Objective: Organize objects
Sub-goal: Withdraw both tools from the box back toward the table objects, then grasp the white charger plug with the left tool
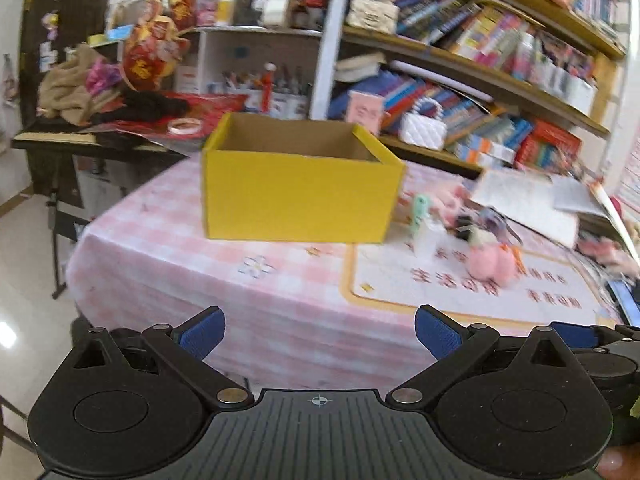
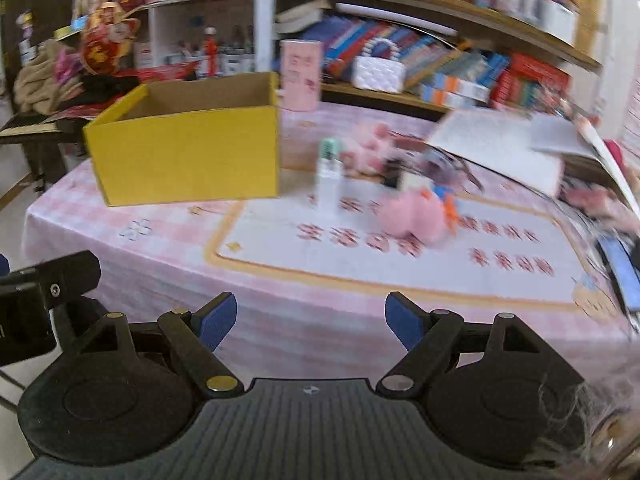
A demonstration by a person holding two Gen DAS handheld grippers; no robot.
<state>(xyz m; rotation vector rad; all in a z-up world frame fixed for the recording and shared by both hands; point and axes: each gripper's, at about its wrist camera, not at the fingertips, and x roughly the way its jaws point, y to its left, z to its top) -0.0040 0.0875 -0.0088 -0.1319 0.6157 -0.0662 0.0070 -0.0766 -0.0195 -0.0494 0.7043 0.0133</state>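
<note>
At the near edge of the table (image 1: 168,264), the left gripper (image 1: 320,334) was held with its jaws spread wide and nothing between the blue pads (image 1: 202,334). It touched no object and pointed toward the yellow cardboard box (image 1: 298,196). The right gripper (image 2: 311,322) was likewise spread wide and empty, level with the near table edge, its blue pads (image 2: 218,322) clear of every item.

The yellow cardboard box stood upright and open-topped on the pink checked tablecloth (image 2: 120,208), on the far left part of the table; its interior showed bare brown card, and its floor was not visible. To the right of the box, a white placemat (image 2: 400,264) with red characters and an orange border lay flat on the cloth.

On and just beyond the far edge of the placemat lay a cluster of small items, blurred in both views:
- a clear bottle with a green cap (image 2: 329,178), upright, nearest the box;
- a pink plush toy (image 2: 412,216), resting on the placemat;
- further pink and dark items behind, not identifiable.

A pink cylindrical container (image 2: 301,76) stood behind the right far corner of the box. An open book (image 2: 500,148) lay at the far right. Bookshelves (image 1: 480,60) filled the background, with a white quilted handbag (image 2: 378,70) on a lower shelf.
</note>
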